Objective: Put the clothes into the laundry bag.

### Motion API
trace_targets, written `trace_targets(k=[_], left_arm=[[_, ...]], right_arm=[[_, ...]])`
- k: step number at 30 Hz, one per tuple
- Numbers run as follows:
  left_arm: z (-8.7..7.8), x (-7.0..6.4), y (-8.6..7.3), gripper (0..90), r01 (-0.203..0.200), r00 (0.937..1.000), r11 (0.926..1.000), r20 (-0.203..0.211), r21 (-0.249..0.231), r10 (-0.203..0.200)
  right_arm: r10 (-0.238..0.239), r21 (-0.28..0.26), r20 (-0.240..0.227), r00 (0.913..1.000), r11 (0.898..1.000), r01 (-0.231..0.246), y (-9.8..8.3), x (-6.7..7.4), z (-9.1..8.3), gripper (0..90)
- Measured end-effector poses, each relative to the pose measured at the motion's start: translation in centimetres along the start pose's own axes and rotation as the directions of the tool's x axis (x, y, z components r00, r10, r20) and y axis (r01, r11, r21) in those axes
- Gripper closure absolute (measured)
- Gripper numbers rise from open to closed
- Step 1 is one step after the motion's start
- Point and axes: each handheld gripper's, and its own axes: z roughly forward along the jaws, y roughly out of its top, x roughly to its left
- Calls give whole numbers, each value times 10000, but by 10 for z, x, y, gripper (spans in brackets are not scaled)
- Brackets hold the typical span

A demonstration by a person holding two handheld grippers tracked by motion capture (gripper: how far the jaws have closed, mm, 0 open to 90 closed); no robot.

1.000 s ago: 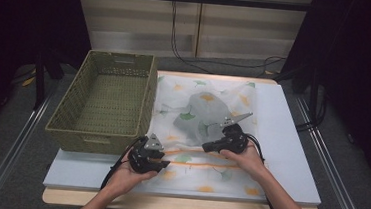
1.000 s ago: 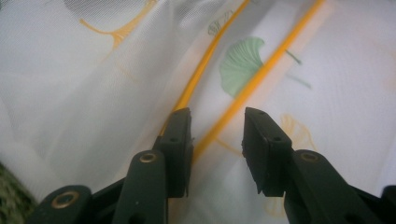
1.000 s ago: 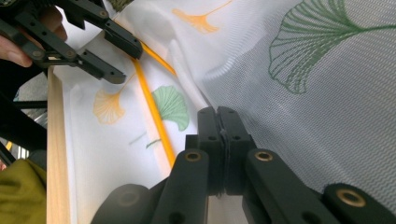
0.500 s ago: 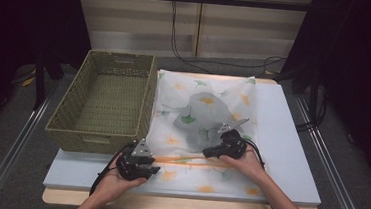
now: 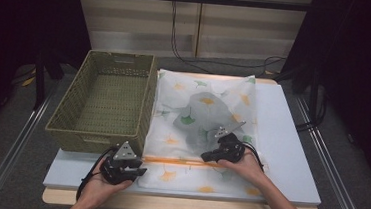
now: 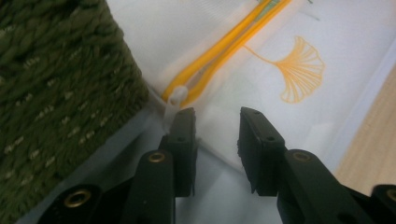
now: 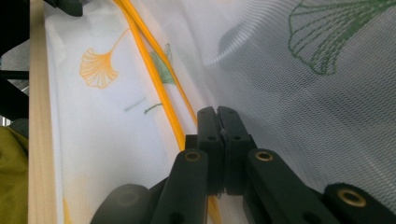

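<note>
A white mesh bag (image 5: 171, 133) printed with ginkgo leaves lies flat on the table, with a grey garment (image 5: 200, 113) showing through it. An orange zipper (image 5: 179, 160) runs across its near end. My left gripper (image 5: 140, 170) is at the bag's near left corner. Its jaws have just been closing but stand open (image 6: 217, 123), with only the bag's cloth under the gap. The pale zipper pull (image 6: 173, 100) lies at the tip of one jaw. My right gripper (image 5: 204, 158) is shut on the mesh (image 7: 217, 112) right beside the zipper (image 7: 154, 79).
A green woven basket (image 5: 95, 140) stands left of the bag, its wall (image 6: 56, 84) close beside the left gripper. The white board (image 5: 281, 142) has bare room to the right of the bag. A wooden table edge (image 7: 37, 116) runs along the front.
My left gripper has slid left along the zipper line to the bag's near left corner. The right gripper and the bag have stayed put.
</note>
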Motion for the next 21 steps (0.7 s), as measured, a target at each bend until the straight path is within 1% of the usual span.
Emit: trace_targets(k=[1, 2, 3, 5, 6, 7, 8, 11, 12, 13, 15, 16, 19, 20, 21], left_arm=[[-2, 1, -3, 666, 114, 9998, 9999, -148, -66, -115], [-3, 2, -4, 666, 245, 9996, 9996, -166, -135, -247], [-4, 4, -6, 666, 427, 9991, 9990, -72, -128, -428], [-2, 7, -8, 646, 628, 9980, 9978, 20, -211, -628], [0, 7, -9, 641, 729, 9973, 9972, 126, -139, -727], [1, 8, -9, 636, 755, 9971, 9971, 135, -126, -753], [1, 9, -8, 632, 774, 9969, 9969, 153, -122, -772], [3, 10, -7, 589, 909, 9957, 9958, 173, -134, -906], [3, 10, -7, 577, 862, 9962, 9962, 170, -157, -859], [4, 9, -7, 566, 968, 9951, 9951, 233, -198, -963], [5, 9, -6, 560, 877, 9960, 9960, 184, -139, -875], [5, 9, -5, 558, 906, 9957, 9958, 179, -140, -904], [8, 9, -2, 546, 918, 9957, 9956, 130, -183, -916], [9, 9, -1, 530, 1000, 9950, 9949, 61, -160, -999], [10, 9, 0, 520, 916, 9958, 9956, 38, -185, -916]], right_arm=[[-28, -21, -46, 10000, 10000, 28, 0, 0, 0, 891], [-7, 26, -33, 10000, 10000, 7, 0, -1, 0, 888], [2, 17, -71, 10000, 10000, -1, -1, -1, 0, 882], [-8, 180, 46, 10000, 9998, 7, -3, -2, 3, 863], [-120, 89, 36, 9999, 9999, 120, -3, -2, 4, 861], [-130, 112, 37, 9999, 9999, 130, -3, -1, 4, 856], [-252, 113, 63, 9997, 9996, 252, -3, -1, 4, 844], [-290, 118, 62, 9996, 9995, 289, -3, 0, 4, 826], [-276, 83, 33, 9996, 9996, 276, -3, 0, 3, 821], [-238, 49, 0, 9997, 9997, 238, -3, 0, 3, 816], [-218, -97, -88, 9997, 9997, 217, -3, 1, 2, 811], [-137, -136, -132, 9998, 9998, 135, -3, 1, 2, 800], [-246, -282, -227, 9994, 9993, 240, -1, 2, 1, 790], [-249, -336, -222, 9994, 9991, 242, -1, 3, 0, 785], [-295, -451, -223, 9993, 9986, 285, 0, 3, 0, 784]])
